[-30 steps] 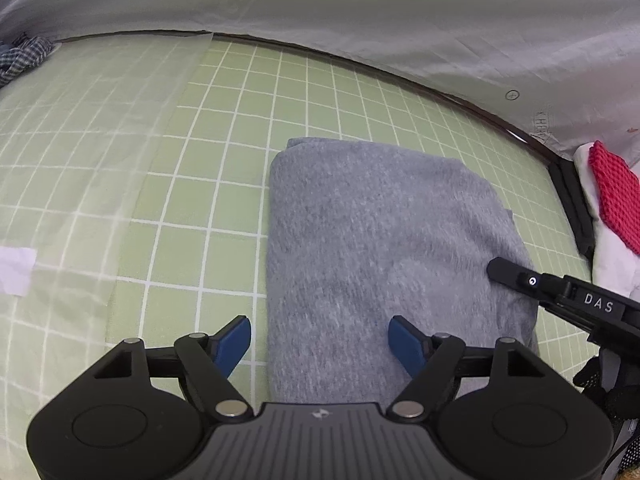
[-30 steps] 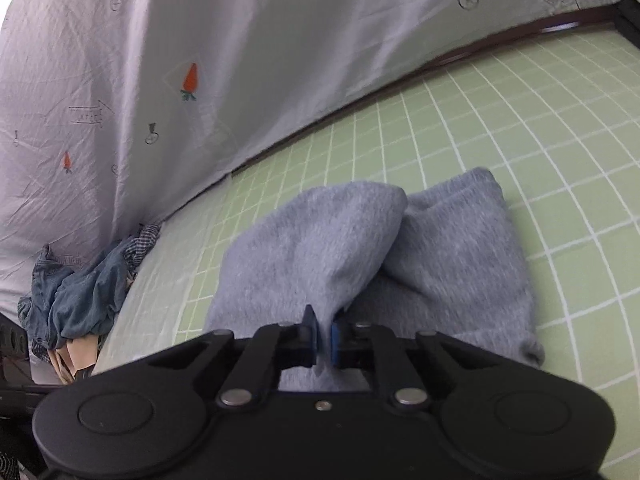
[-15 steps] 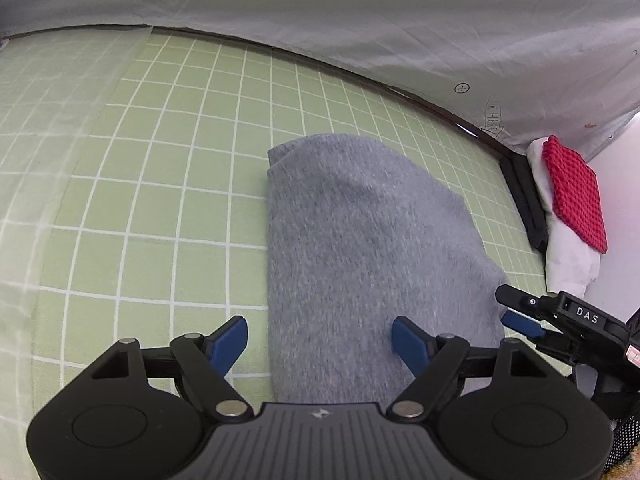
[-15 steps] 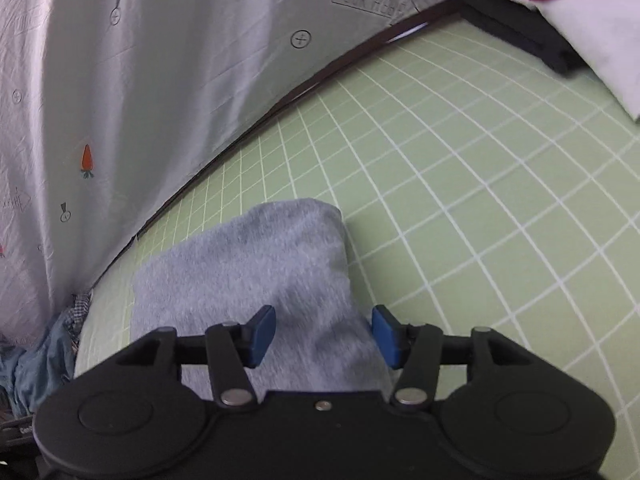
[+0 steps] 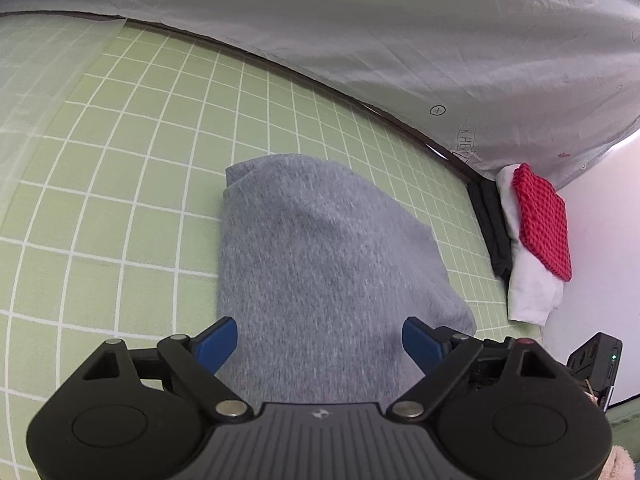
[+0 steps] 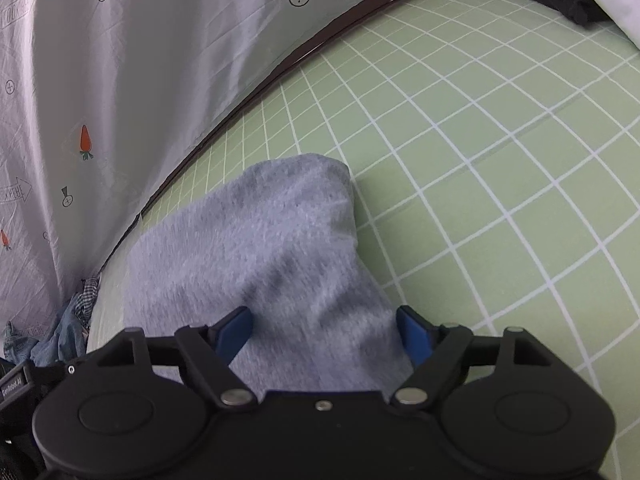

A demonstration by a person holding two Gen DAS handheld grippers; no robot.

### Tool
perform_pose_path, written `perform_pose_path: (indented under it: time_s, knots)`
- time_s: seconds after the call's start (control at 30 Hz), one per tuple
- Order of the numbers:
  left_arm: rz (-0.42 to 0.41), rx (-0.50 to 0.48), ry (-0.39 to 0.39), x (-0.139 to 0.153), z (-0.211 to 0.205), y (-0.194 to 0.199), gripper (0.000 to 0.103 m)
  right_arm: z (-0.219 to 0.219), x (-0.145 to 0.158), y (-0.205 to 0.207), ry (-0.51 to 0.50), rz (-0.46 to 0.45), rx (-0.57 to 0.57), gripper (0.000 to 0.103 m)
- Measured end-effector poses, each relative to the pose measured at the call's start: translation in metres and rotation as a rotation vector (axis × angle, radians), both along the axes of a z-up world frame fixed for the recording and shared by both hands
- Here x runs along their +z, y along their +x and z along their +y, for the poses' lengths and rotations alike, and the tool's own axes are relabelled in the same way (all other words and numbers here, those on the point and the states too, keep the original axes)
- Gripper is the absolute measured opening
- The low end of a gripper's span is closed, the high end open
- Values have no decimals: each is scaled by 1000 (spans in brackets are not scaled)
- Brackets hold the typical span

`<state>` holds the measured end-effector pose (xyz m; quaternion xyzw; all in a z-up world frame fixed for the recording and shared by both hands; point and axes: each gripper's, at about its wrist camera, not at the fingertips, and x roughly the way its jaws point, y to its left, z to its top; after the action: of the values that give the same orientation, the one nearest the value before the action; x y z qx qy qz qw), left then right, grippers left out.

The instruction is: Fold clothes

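A folded grey garment lies on the green gridded mat. My left gripper hangs over its near end, jaws opening, blue pads wide apart and clear of the cloth. In the right wrist view the same grey garment lies flat under my right gripper, whose jaws are opening too; the cloth sits between the pads but they do not press on it. The right gripper's body shows at the lower right edge of the left wrist view.
A white printed sheet hangs along the mat's far edge. A stack with a red knitted cloth on white and black folded items sits at the right. A heap of blue denim and checked clothes lies at the left.
My right gripper has let go of the lifted grey fold, which now lies flat, and its jaws have spread wide. My left gripper's jaws have widened and its view has swung right.
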<state>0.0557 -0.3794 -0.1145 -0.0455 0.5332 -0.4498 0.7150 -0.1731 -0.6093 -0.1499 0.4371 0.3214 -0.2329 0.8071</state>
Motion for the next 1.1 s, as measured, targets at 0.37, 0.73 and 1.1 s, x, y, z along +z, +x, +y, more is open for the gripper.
perform_pose_path:
  time_s: [0.37,0.73,1.1]
  knots:
    - [-85,67,185,-19,-10,15,97,18,1,21,-134,92,118,92]
    - [-65,62,179,-26,4,15,93,31,1,39,-209,150,192,99]
    - [-137,-31,215,-25,-15,-6,94,33,3,36,-217,164,143,92]
